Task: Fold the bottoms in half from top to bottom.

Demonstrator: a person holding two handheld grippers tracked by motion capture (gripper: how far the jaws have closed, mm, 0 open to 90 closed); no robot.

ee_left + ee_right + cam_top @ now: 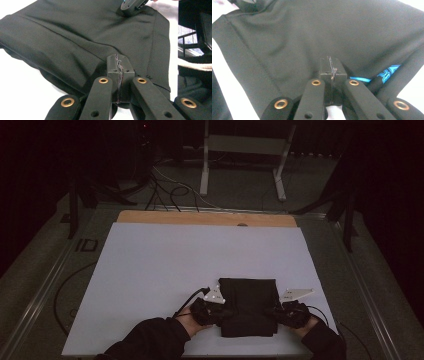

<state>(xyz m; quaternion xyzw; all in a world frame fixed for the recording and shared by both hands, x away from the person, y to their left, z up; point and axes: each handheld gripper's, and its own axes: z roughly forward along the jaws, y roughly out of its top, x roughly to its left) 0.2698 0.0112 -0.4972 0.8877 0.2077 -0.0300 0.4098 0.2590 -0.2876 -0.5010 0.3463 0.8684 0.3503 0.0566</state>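
Both grippers — left gripper [226,311], right gripper [272,310] — clenched on folded black garment [248,301] edges (likely to fold it evenly).

A black cloth garment [248,306] of smooth knit with a faint sheen and stitched seams is seen folded on the table [150,270], whose top is covered by a matt white sheet; bare wood is shown along the table's far edge. A glossy blue print [387,73] is carried by the garment near the right tool [331,71]. Matt black plastic with brass-coloured rivets is shown on both that tool and the left tool [119,70].
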